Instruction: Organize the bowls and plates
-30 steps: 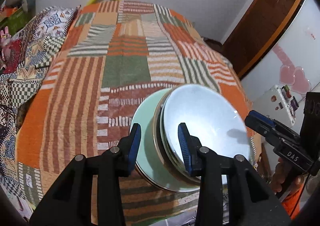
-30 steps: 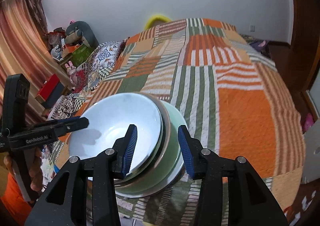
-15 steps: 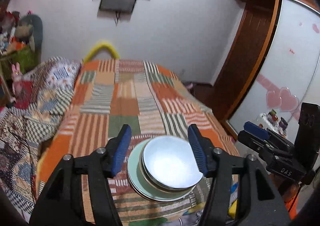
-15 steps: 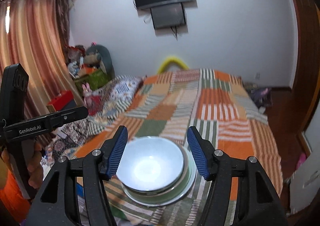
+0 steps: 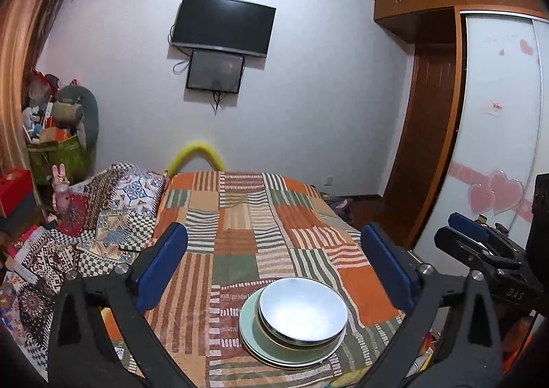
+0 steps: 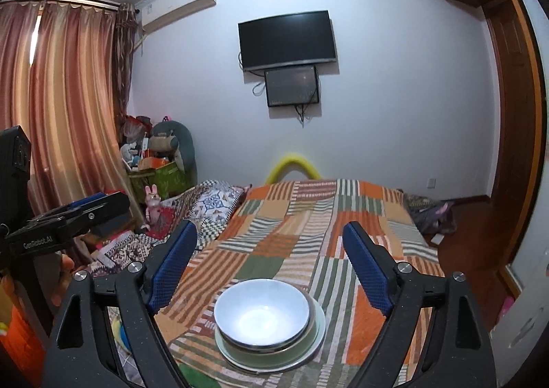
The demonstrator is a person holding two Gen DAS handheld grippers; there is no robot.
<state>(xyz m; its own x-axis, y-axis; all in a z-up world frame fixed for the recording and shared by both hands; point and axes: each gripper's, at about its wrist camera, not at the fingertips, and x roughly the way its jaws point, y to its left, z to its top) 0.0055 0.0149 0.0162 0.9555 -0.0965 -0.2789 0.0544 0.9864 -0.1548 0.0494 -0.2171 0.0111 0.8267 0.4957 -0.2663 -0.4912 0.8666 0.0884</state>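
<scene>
Stack sits low centre in both wrist views: white bowl point(image 5: 303, 310) point(image 6: 262, 312) on top, nested in what looks like another bowl with a metallic rim point(image 5: 274, 338) point(image 6: 310, 316), then a green bowl point(image 5: 266, 341) point(image 6: 274, 355), all on a pale green plate point(image 5: 248, 322) point(image 6: 319, 329). Can't count the nested layers exactly. Stack rests on the patchwork striped bedspread point(image 5: 240, 226) point(image 6: 308, 216), near its front edge.

Left gripper point(image 5: 274, 271): jaws spread wide, blue pads point(image 5: 161, 268) either side of the frame, nothing between them. It's above and behind the stack, not touching. Right gripper point(image 6: 269, 268): same, jaws wide apart, pads point(image 6: 175, 266) clear of the bowls, holding nothing.

Each gripper shows in the other's view: right one at the right edge of the left view point(image 5: 480, 250), left one at the left edge of the right view point(image 6: 68, 220), with a bit of the person's hand point(image 6: 65, 271) below it.

Further out:
- patterned quilt point(image 5: 103, 216) point(image 6: 206, 206), left of the bedspread
- pink rabbit toy point(image 5: 60, 185) point(image 6: 152, 204), mid left
- green bin of clutter point(image 5: 55, 154) point(image 6: 161, 178) with a grey plush point(image 5: 85, 113) point(image 6: 175, 141) behind it
- yellow curved thing point(image 5: 195, 154) point(image 6: 295, 165) behind the far end of the bed
- wall TV point(image 5: 223, 24) point(image 6: 286, 39), upper centre, smaller screen point(image 5: 214, 70) point(image 6: 291, 86) just under it
- curtains point(image 6: 61, 106), left of the right view; AC unit point(image 6: 178, 0) above them
- wardrobe with pink hearts point(image 5: 494, 196), right side of the left view
</scene>
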